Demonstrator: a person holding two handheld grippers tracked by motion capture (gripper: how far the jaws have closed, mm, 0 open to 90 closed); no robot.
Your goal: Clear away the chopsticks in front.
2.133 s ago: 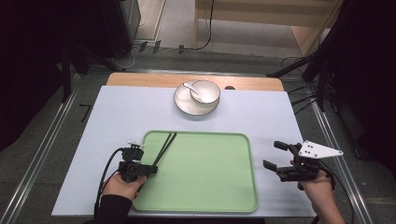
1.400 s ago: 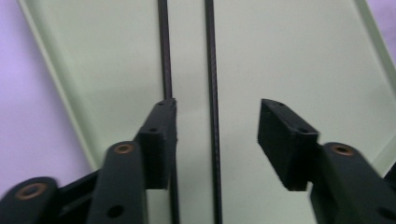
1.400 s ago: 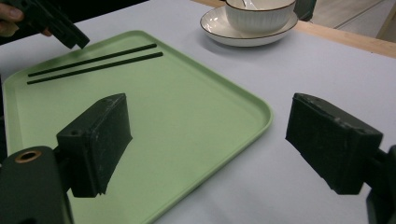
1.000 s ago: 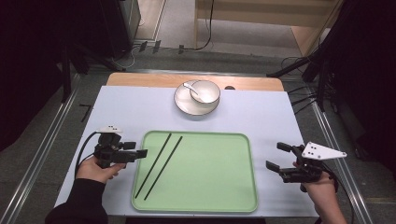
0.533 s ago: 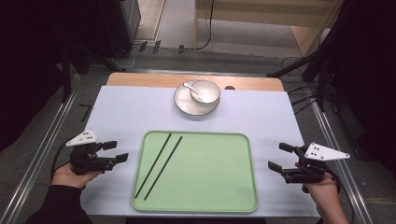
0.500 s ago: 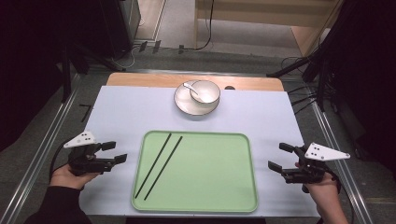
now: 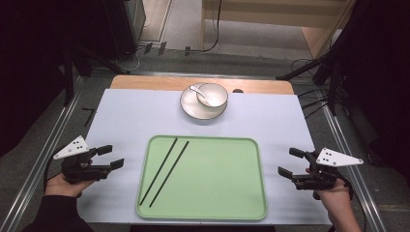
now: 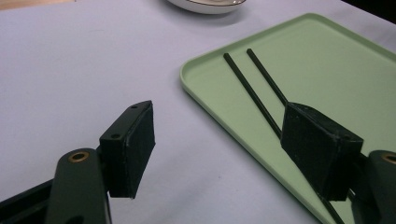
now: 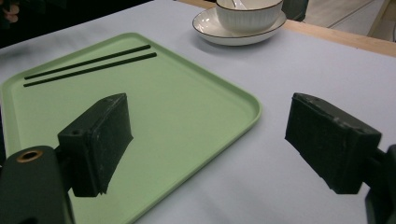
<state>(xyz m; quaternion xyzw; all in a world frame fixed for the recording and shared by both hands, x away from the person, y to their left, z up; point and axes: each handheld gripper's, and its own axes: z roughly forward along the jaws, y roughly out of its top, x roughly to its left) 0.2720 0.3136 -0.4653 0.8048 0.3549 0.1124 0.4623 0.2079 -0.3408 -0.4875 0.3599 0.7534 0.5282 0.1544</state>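
Observation:
Two black chopsticks [image 7: 164,171] lie side by side, slanted, in the left part of a green tray [image 7: 217,179]. My left gripper [image 7: 111,156] hovers over the pale mat left of the tray. It is open, its jaws have just been opening, and nothing is between them. The left gripper view shows the left gripper [image 8: 224,144] with the chopsticks [image 8: 254,93] beyond its jaws. My right gripper [image 7: 288,161] stays open and empty right of the tray. In the right gripper view the right gripper [image 9: 205,144] faces the tray [image 9: 187,116] and the chopsticks [image 9: 88,65].
A white bowl [image 7: 212,94] with a spoon [image 7: 196,90] stands on a saucer [image 7: 193,108] at the far middle of the table. A wooden strip [image 7: 145,82] edges the far side. Metal rails run along both sides.
My left gripper has drawn back leftward from the tray's left edge onto the mat, leaving the chopsticks lying on the tray. The right gripper has stayed put.

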